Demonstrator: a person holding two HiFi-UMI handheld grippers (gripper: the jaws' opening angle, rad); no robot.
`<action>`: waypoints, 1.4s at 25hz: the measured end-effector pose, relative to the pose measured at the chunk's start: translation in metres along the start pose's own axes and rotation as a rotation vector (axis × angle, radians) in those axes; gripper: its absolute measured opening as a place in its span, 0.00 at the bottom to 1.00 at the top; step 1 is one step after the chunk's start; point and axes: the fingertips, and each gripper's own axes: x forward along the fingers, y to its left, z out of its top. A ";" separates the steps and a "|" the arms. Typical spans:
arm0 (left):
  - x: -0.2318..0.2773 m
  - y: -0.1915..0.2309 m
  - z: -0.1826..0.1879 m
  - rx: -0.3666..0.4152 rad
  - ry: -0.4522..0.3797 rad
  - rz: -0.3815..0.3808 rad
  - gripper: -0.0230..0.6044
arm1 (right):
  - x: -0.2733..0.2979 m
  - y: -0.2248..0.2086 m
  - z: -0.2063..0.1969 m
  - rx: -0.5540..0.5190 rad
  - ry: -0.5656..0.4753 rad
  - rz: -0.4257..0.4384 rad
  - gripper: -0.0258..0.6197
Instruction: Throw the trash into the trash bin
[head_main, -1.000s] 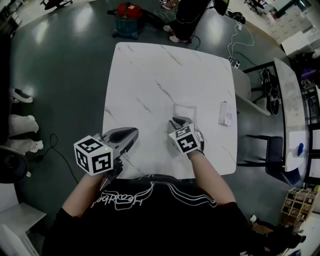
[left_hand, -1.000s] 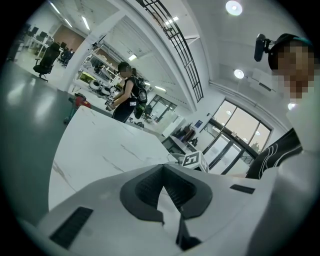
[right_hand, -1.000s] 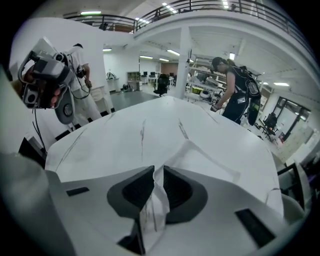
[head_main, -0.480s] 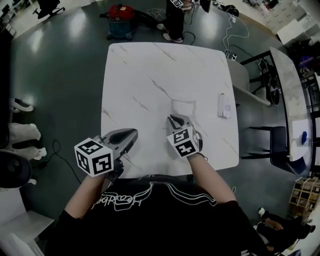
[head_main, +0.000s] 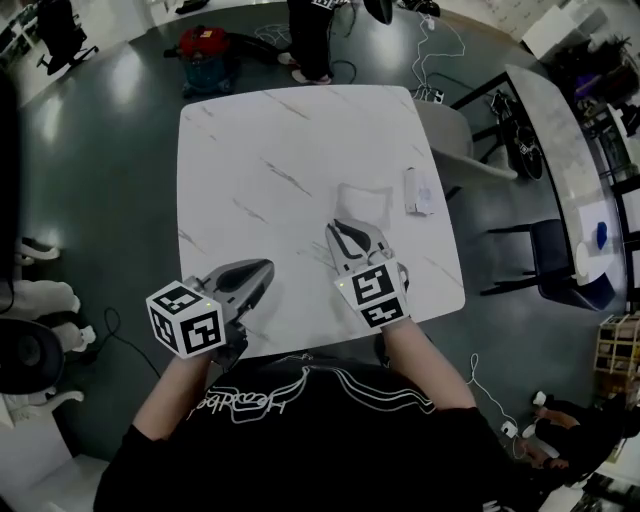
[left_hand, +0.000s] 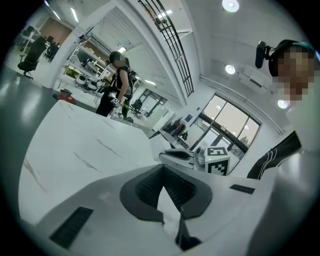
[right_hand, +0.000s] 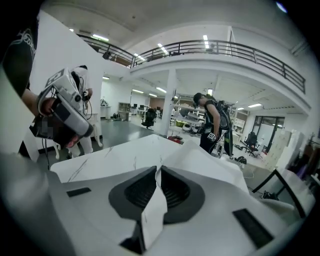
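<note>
Between the pressed-together pads of the right gripper (head_main: 340, 228): one thin white sheet of paper (head_main: 362, 198), creased. The jaws have just been closing, and they now pinch its near edge. In the right gripper view (right_hand: 156, 172) a strip of the sheet (right_hand: 152, 210) runs back between the dark ribbed pads, and the rest fans out ahead of the jaw tips. The sheet is over the right-hand middle of the square white marble-patterned table (head_main: 260, 150); whether its far edge touches the top cannot be told.

Left gripper (head_main: 262, 270): over the table's near left edge, well apart from the sheet. Its pads meet at the tips, with nothing between them, as the left gripper view (left_hand: 162, 175) shows.

Small white printed slip (head_main: 420, 190): flat on the table, near its right edge, just beyond the sheet.

Pale grey chair (head_main: 455, 135): pushed up to the table's right side.

Red canister vacuum cleaner (head_main: 205, 48): on the dark glossy floor (head_main: 100, 150), past the far left corner.

Standing person in dark clothes (head_main: 308, 35): beyond the table's far edge.
</note>
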 end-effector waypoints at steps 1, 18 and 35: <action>0.007 -0.007 0.000 0.006 0.007 -0.015 0.04 | -0.011 -0.005 0.002 0.006 -0.015 -0.012 0.12; 0.108 -0.199 -0.051 0.208 0.174 -0.273 0.04 | -0.259 -0.078 -0.045 0.227 -0.191 -0.303 0.12; 0.194 -0.419 -0.226 0.298 0.409 -0.557 0.04 | -0.524 -0.082 -0.220 0.402 -0.160 -0.635 0.12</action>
